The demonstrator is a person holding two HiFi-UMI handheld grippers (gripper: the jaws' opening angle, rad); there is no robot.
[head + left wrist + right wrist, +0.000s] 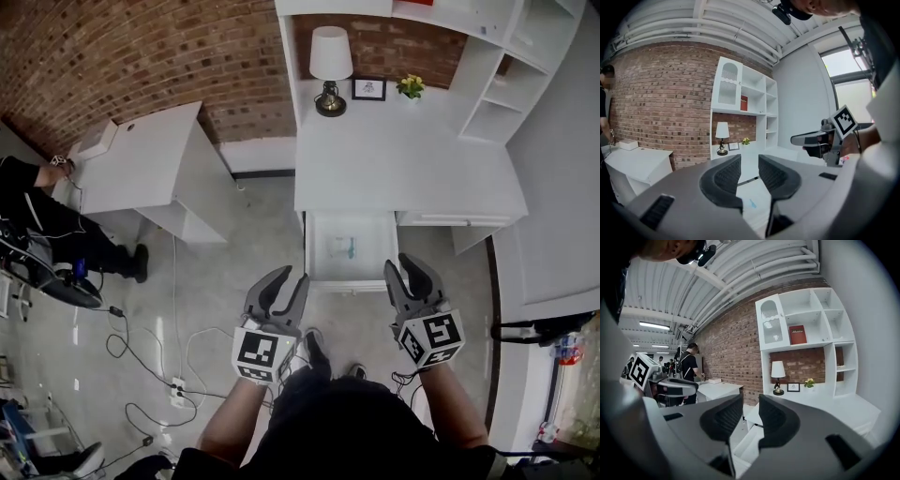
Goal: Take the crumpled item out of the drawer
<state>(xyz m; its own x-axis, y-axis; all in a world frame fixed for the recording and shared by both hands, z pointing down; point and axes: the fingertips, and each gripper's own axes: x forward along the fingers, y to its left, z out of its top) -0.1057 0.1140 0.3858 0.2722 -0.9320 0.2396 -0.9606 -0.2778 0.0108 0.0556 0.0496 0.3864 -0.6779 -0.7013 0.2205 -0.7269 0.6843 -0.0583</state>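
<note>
Crumpled item [343, 247], perhaps paper, lies in drawer [349, 280].

Brick wall [141, 56], white desk [403, 159], grey floor [253, 225]

The left gripper [292, 276] and right gripper [403, 262] look like matt dark grey plastic, and their pads [726, 177] are finely ribbed. The counter [403, 159] and its drawer [375, 239] are smooth white board with a dull sheen. The wall [141, 56] is rough red brick. The floor [216, 272] is pale, polished and glossy, catching the light. The lamp [330, 52] has a matt white shade on a dark, shiny base. The item [342, 247] in the drawer looks like paper.
</note>
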